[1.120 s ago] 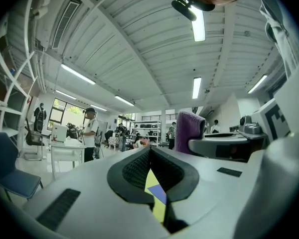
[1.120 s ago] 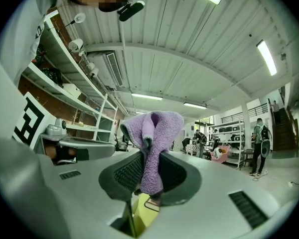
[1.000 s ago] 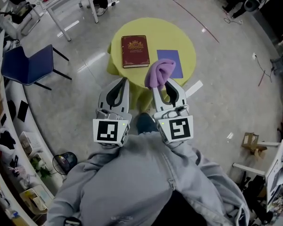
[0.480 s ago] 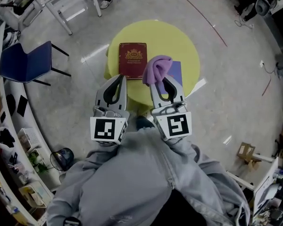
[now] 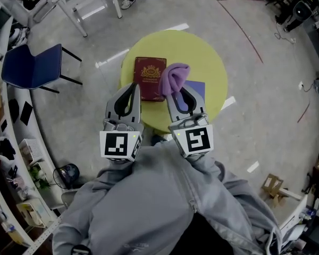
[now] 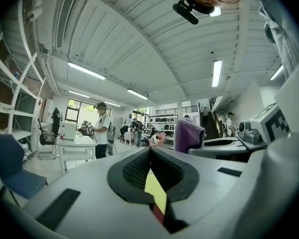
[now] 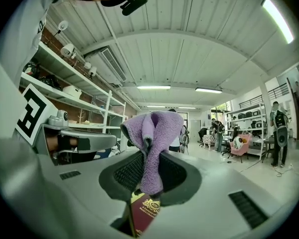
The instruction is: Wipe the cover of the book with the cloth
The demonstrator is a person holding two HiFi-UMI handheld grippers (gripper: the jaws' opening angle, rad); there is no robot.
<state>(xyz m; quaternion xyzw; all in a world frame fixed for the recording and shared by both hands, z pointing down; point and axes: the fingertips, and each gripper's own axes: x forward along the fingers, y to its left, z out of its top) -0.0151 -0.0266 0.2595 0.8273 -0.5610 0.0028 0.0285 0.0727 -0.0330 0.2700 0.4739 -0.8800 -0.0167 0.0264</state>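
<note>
A dark red book (image 5: 149, 76) with a gold emblem lies flat on the left part of the round yellow table (image 5: 207, 62). My right gripper (image 5: 175, 87) is shut on a purple cloth (image 5: 173, 78), which bunches up above its tips just right of the book. In the right gripper view the cloth (image 7: 152, 143) hangs between the jaws, with the book (image 7: 143, 212) seen through the gap below. My left gripper (image 5: 132, 86) is shut and holds nothing; its tips hover over the book's near left corner.
A blue sheet (image 5: 195, 89) lies on the table to the right of the book, partly under the right gripper. A blue chair (image 5: 31, 65) stands to the left on the floor, and a white table frame (image 5: 90, 1) is at the back.
The table and book have drawn closer beneath both grippers. The cloth now sits right beside the book's right edge, and the left gripper's tips reach over the book's near corner.
</note>
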